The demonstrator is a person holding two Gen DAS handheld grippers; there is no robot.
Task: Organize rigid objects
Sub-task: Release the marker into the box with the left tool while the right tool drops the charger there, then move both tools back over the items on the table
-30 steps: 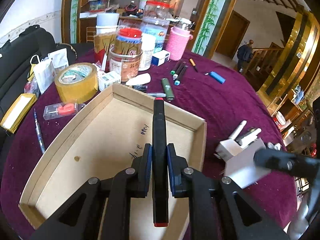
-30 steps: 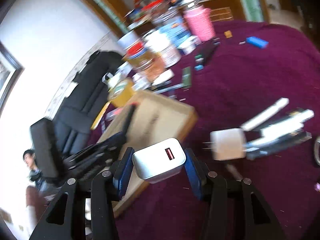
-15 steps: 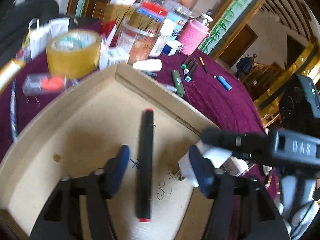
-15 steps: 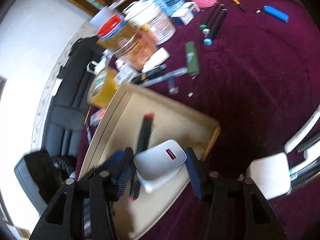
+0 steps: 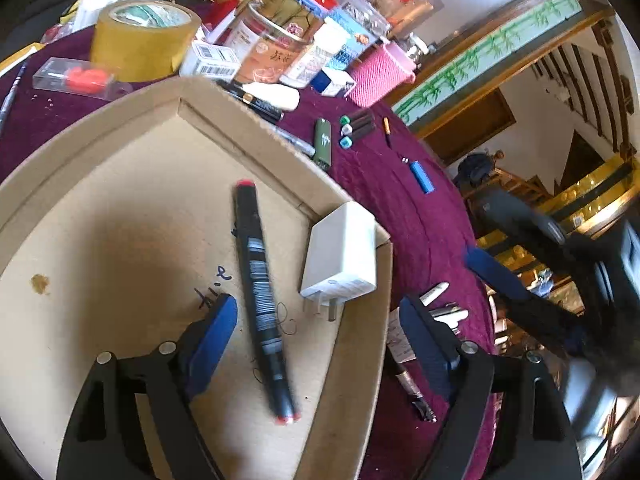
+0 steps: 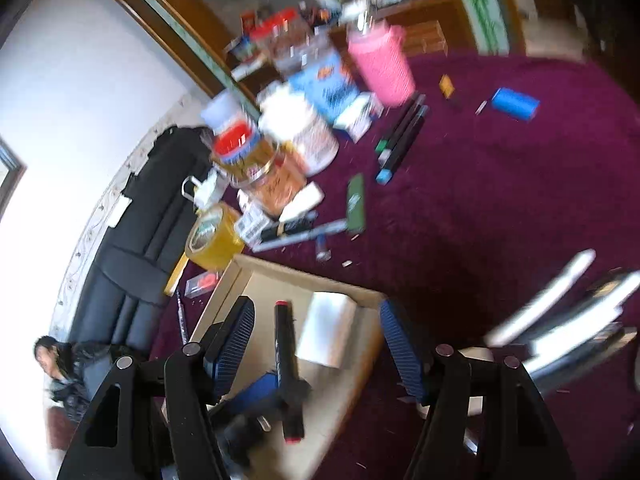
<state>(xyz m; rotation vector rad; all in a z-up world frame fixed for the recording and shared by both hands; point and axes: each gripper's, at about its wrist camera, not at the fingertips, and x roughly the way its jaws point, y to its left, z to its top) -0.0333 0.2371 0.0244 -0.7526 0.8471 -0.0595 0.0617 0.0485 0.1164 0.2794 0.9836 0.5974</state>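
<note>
Cardboard tray (image 5: 352, 360) on the purple tablecloth (image 5: 404, 200) holds a black marker (image 5: 260, 296) and a white charger (image 5: 344, 256).

Both lie loose on the tray floor, the marker near the middle with its red ends showing, the charger just beside it against the tray's right wall, prongs toward the camera. The left gripper (image 5: 316, 332) hangs above them with its blue pads spread wide, holding nothing. The right gripper (image 6: 316, 344) is likewise wide apart and empty over the tray.
</note>
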